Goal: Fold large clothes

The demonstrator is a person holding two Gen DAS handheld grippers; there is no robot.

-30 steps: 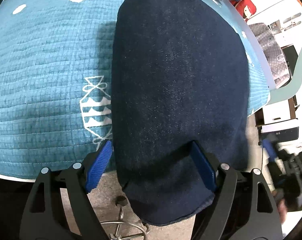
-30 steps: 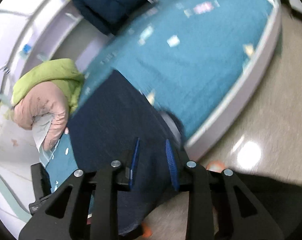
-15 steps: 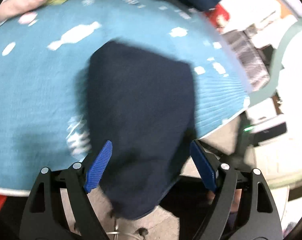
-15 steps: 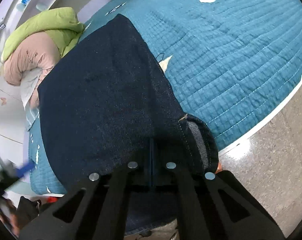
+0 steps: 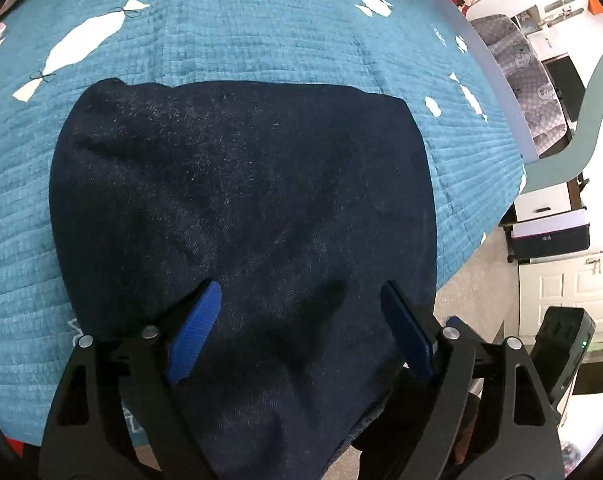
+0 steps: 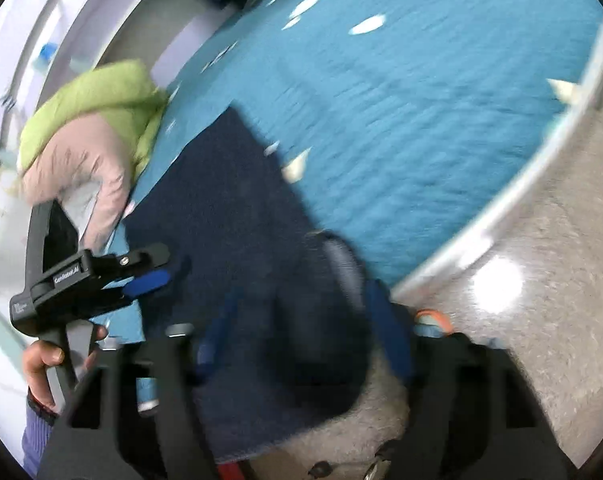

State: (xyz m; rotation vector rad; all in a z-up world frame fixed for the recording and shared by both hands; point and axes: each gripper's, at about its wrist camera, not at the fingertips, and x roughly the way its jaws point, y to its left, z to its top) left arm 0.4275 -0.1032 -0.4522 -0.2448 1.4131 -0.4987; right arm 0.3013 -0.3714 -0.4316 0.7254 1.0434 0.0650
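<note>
A dark navy denim garment [image 5: 237, 208] lies folded on the teal quilted bed cover [image 5: 229, 28], its near end hanging over the bed's edge. My left gripper [image 5: 301, 332] is open, its blue pads spread just above the near part of the denim, holding nothing. The right wrist view is blurred; it shows the same denim [image 6: 229, 200] and my right gripper [image 6: 305, 336] open, blue pads apart over the garment's near end. The left gripper also shows in the right wrist view [image 6: 141, 276], held in a hand at the garment's left edge.
A rolled green and pink quilt [image 6: 89, 136] lies at the bed's far left. The bed's white rim [image 6: 501, 208] borders a grey floor [image 6: 561, 300]. A padded chair [image 5: 529, 84], a white cabinet [image 5: 557, 292] and a black device [image 5: 561, 344] stand to the right.
The far end of the denim was brought toward the near edge, so the garment lies shorter. My right gripper, shut on the denim half a second ago, has opened and pulled back. My left gripper stayed open.
</note>
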